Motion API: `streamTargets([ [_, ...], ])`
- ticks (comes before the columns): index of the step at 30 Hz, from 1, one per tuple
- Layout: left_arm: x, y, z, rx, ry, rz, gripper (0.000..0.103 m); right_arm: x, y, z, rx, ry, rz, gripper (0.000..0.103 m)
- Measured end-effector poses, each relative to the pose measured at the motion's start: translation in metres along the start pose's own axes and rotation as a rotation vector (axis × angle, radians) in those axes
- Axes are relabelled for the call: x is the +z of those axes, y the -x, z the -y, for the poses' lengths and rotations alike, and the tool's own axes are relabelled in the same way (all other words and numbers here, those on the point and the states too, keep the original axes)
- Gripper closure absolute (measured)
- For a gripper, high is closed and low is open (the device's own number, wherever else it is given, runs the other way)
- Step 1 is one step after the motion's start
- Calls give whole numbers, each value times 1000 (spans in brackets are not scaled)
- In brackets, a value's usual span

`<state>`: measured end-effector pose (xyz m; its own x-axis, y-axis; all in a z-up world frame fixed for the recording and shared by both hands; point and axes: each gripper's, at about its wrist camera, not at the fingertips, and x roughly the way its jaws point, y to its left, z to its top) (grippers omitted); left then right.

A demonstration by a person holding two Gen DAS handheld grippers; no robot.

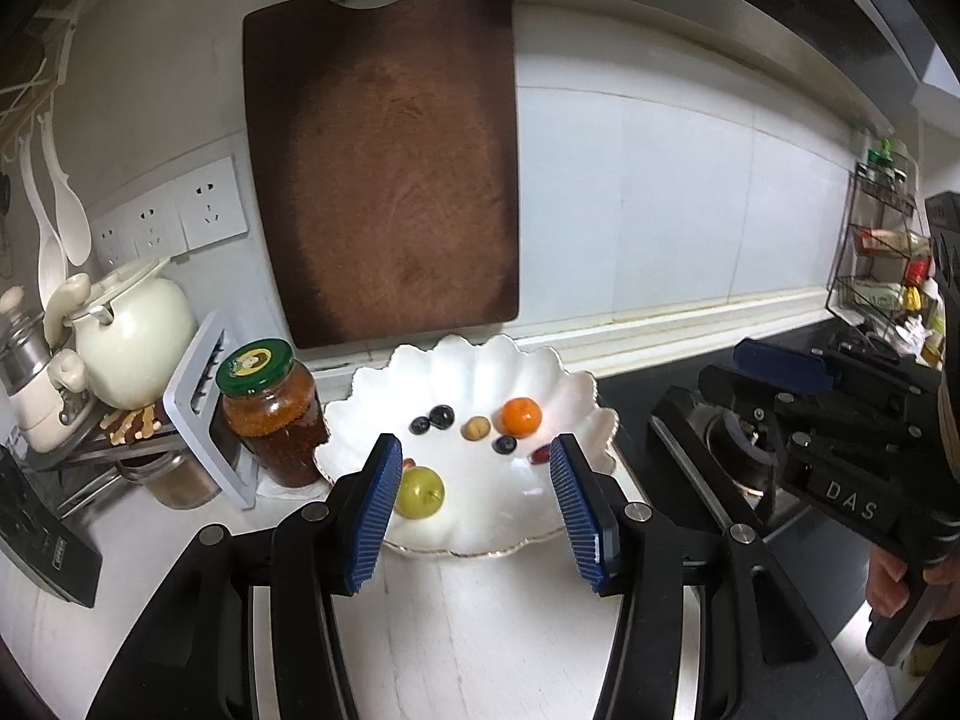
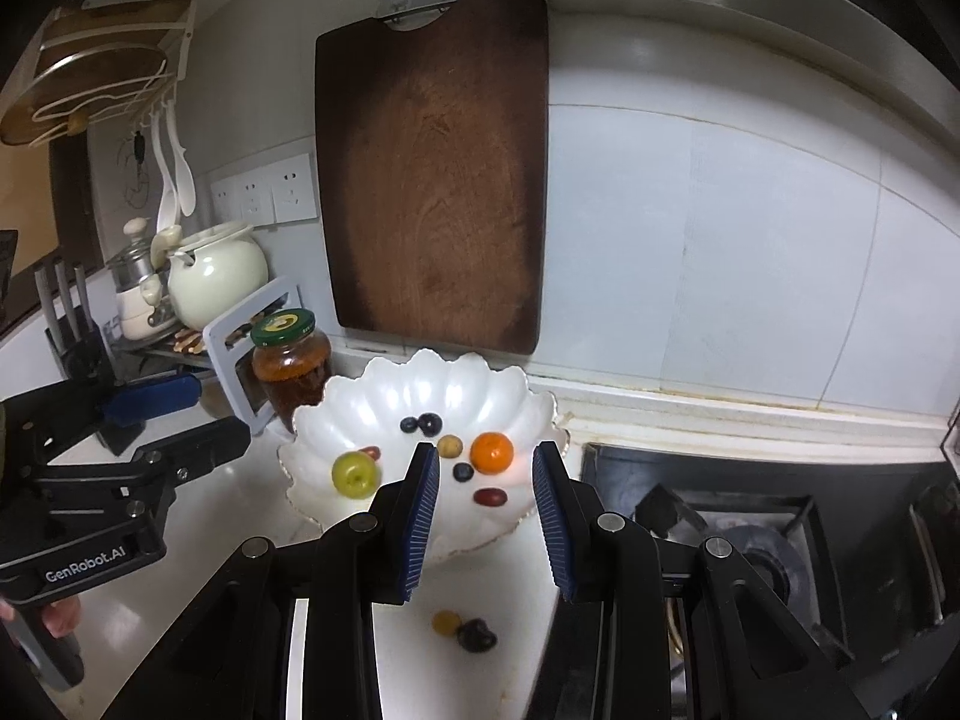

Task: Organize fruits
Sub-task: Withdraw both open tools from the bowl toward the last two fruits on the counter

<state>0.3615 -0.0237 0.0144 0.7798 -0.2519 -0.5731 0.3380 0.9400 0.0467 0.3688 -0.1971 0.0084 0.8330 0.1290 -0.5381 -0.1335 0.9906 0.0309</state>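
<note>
Both tools are released and empty: the left tool (image 1: 477, 501) and the right tool (image 2: 485, 516) hover before the scalloped white plate (image 2: 384, 387), angled down at it. The plate gathers the green fruit (image 2: 355, 474), orange (image 2: 492, 453) and blueberries (image 2: 428, 423); two small fruits (image 2: 465, 630) remain on the desk (image 2: 492, 678), apparently awaiting collection.

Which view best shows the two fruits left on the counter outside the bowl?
The right wrist view: the yellow fruit and dark fruit lie between its gripper's arms, before the bowl. The left wrist view doesn't show them.
</note>
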Motion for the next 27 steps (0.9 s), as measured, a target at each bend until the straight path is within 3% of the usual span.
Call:
streamTargets([
  [9,-23,8,11,-20,-34,1,52,-19,18,-1,-34,35,12,69],
  [27,-63,3,31,-109,-112,-11,52,-64,10,-2,20,26,-75,69],
])
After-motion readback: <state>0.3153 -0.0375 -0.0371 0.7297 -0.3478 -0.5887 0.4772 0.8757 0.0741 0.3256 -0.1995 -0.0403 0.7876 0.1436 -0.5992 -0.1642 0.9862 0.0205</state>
